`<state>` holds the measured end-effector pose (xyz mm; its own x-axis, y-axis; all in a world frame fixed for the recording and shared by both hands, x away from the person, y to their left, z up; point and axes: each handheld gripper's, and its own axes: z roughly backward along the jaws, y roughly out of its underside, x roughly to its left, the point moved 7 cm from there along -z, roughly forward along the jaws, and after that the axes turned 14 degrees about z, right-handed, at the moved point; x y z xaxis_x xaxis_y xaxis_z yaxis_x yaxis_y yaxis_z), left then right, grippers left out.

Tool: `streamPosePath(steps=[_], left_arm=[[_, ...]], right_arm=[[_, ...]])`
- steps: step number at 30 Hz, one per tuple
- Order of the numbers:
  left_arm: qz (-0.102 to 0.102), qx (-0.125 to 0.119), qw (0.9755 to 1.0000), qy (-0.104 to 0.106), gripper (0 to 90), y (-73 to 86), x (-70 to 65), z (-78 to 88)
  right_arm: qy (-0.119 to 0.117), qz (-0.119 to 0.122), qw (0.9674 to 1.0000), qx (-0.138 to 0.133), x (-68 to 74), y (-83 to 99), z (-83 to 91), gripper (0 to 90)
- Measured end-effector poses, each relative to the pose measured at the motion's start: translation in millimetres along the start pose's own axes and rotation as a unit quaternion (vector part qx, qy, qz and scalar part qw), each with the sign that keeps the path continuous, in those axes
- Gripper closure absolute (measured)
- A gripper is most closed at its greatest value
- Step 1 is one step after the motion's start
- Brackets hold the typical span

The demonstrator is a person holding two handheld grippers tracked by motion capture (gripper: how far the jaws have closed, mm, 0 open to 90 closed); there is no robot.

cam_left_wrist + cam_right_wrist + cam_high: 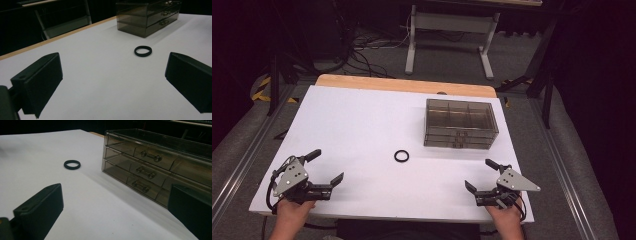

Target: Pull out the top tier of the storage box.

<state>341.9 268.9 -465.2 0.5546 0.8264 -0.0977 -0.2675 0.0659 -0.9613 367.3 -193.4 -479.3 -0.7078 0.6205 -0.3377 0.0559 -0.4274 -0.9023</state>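
Behind the black ring (401,156), both empty hand-held grippers gape; drawer box (160,167) contents stay murky.

White table (362,125) with wooden far edge | grey floor beyond – tangled cables (362,50) | white stand legs (447,30) – dark backdrop

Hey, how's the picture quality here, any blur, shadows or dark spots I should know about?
High view: white table bright, surroundings nearly black. Left gripper view: black ring fairly sharp, near jaws soft-edged. Right gripper view: smoky drawer box throws a soft shadow toward the ring, near jaws blurred and dark.
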Motion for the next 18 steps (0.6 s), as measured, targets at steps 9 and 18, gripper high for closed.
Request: streamPosePath(steps=[9,18], left_arm=[[0.002,0.001,1.0,-0.001,2.0,1.3,-0.6,0.9],[0.003,0.001,1.0,-0.007,1.7,1.2,0.6,-0.6]], right_arm=[[-0.005,0.0,1.0,0.001,-2.6,-6.9,-6.4,0.8],[-0.008,0.007,0.9999,0.009,-5.8,-17.8,-14.7,0.8]])
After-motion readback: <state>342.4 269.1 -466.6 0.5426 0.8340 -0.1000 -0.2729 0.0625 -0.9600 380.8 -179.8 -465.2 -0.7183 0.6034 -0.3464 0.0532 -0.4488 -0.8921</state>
